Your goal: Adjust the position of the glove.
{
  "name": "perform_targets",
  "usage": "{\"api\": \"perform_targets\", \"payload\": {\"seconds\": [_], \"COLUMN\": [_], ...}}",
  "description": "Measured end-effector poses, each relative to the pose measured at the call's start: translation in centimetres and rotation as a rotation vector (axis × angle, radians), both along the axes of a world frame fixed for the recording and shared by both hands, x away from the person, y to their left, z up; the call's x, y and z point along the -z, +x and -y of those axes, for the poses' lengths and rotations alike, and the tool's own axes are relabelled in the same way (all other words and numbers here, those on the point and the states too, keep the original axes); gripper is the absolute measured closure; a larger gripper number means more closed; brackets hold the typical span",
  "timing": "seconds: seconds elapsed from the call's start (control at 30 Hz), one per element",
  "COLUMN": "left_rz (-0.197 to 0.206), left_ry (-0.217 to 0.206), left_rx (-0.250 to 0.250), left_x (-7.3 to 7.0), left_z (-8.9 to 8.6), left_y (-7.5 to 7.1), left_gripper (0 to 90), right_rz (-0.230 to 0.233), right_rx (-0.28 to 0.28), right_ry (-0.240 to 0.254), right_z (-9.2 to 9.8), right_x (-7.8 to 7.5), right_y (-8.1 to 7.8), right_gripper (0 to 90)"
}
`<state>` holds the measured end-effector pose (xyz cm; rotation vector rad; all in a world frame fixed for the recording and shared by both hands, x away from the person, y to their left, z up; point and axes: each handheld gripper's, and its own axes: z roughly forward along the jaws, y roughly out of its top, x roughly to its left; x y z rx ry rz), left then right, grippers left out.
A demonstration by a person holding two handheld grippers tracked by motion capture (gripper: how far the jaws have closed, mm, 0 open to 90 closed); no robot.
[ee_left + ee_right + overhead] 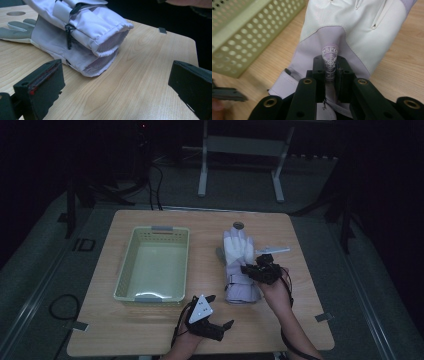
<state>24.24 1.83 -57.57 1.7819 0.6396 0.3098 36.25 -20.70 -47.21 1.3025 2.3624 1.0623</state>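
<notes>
On table, right claw (pixel 329 72) pinches glove (pixel 352 32)

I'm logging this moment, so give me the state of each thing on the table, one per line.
Gloves: two stacked, flat on the table, top one pinched.
Basket: upright, empty.
Right tongs: shut on a fold of the top glove.
Left tongs: open, holding nothing, near the cuffs.
</notes>
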Motion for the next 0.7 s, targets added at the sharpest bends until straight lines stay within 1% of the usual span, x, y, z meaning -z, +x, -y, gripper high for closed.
{"api": "perform_targets", "payload": {"seconds": [0.03,0.17,0.23,0.27,0.33,0.43,0.47,0.57,0.6,0.63,0.67,0.7], "left_rz": [0.0,0.0,-0.001,-0.002,-0.004,-0.006,-0.005,-0.006,-0.007,-0.007,-0.008,-0.009], "left_ry": [0.0,0.0,-0.001,-0.001,-0.003,-0.005,-0.003,-0.002,-0.001,-0.001,-0.002,-0.002], "left_rx": [0.0,0.0,0.0,0.0,-0.001,-0.001,-0.001,-0.003,-0.002,-0.001,-0.001,-0.002], "left_x": [0.0,0.0,0.0,0.0,0.0,0.0,0.0,0.0,0.0,0.0,0.0,0.0], "left_z": [0.0,0.0,0.0,0.0,0.0,0.0,0.0,0.0,0.0,0.0,0.0,0.0], "left_y": [0.0,0.0,0.0,0.0,0.0,0.1,0.1,0.1,0.1,0.1,0.1,0.1], "left_gripper": [0.6,0.6,0.6,0.6,0.6,0.6,0.6,0.6,0.6,0.6,0.6,0.6], "right_rz": [-0.009,-0.02,-0.035,-0.039,-0.038,-0.036,-0.03,0.007,0.02,0.035,0.044,0.041], "right_rx": [0.007,0.017,0.015,0.01,0.014,0.013,0.013,-0.005,-0.009,-0.012,-0.011,-0.008], "right_ry": [-0.004,-0.055,-0.066,-0.071,-0.062,-0.05,-0.046,-0.024,-0.022,-0.006,0.012,0.026], "right_z": [0.0,-0.3,-0.5,-0.6,-0.6,-0.4,-0.3,0.0,0.1,0.3,0.5,0.7], "right_x": [0.2,1.6,2.3,2.9,3.3,3.4,3.3,2.9,2.7,2.5,2.4,2.2], "right_y": [0.2,0.9,1.2,1.3,1.3,1.3,1.2,1.0,0.9,0.8,0.7,0.7], "right_gripper": [79.9,79.1,78.5,77.9,77.5,74.5,71.6,60.4,51.8,44.0,40.1,35.6]}}
